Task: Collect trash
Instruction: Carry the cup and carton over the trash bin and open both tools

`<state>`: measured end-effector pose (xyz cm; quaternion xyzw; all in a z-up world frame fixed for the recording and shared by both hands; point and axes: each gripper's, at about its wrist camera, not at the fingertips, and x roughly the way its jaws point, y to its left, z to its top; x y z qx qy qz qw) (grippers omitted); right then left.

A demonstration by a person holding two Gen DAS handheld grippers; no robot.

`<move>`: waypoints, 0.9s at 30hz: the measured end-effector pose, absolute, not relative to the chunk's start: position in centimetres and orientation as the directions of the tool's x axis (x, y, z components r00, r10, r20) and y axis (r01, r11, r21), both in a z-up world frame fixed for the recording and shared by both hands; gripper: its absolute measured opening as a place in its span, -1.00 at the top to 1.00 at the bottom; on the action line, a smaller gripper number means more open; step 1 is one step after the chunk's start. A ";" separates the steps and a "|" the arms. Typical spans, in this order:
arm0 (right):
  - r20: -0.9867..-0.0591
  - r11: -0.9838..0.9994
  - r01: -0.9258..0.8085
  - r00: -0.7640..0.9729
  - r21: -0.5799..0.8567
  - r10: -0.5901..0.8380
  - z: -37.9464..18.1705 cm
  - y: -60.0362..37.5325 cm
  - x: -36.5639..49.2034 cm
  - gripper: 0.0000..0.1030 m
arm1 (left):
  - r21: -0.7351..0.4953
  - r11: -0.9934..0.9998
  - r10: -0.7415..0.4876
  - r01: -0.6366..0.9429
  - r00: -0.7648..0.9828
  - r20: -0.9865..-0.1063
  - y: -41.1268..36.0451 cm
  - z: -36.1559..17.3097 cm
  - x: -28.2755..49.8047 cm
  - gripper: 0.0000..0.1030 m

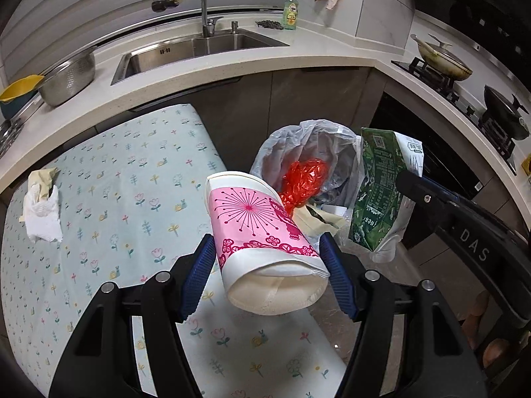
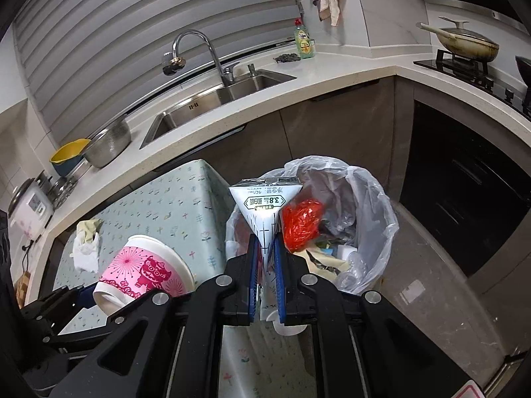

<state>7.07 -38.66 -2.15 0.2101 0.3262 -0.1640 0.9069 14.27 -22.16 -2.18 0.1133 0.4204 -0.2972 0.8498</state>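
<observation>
My left gripper (image 1: 267, 250) is shut on a pink-and-white paper cup (image 1: 259, 232), which lies tilted with its base towards the camera, over the table's edge. The cup (image 2: 142, 272) also shows at the lower left of the right wrist view. My right gripper (image 2: 265, 242) is shut on a flattened green-and-white milk carton (image 2: 262, 205), held near the rim of a trash bin lined with a clear plastic bag (image 2: 371, 199). The carton (image 1: 378, 192) hangs right of the bin (image 1: 298, 139) in the left wrist view. Red crumpled plastic (image 2: 302, 222) and paper scraps lie inside. Crumpled tissue (image 1: 41, 205) rests on the table.
The table carries a pale floral cloth (image 1: 116, 182). Behind it runs a white counter with a steel sink (image 1: 199, 49), a colander (image 1: 68, 78) and a green soap bottle (image 1: 290, 13). At right, pans sit on a stove (image 1: 444, 56); dark cabinets stand below.
</observation>
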 end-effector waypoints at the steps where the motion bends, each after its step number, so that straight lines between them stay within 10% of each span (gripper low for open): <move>1: -0.664 0.855 0.441 0.729 0.272 -0.165 -2.3 -39.2 7.3 0.83 | -0.053 0.791 -0.412 0.610 0.466 -0.783 -22.9 -2.3 14.4 -0.20; 27: -0.710 0.789 0.544 0.673 0.285 -0.207 -6.0 -45.7 11.1 0.61 | -0.054 0.737 -0.429 0.674 0.404 -0.808 -29.9 -5.7 20.2 -0.45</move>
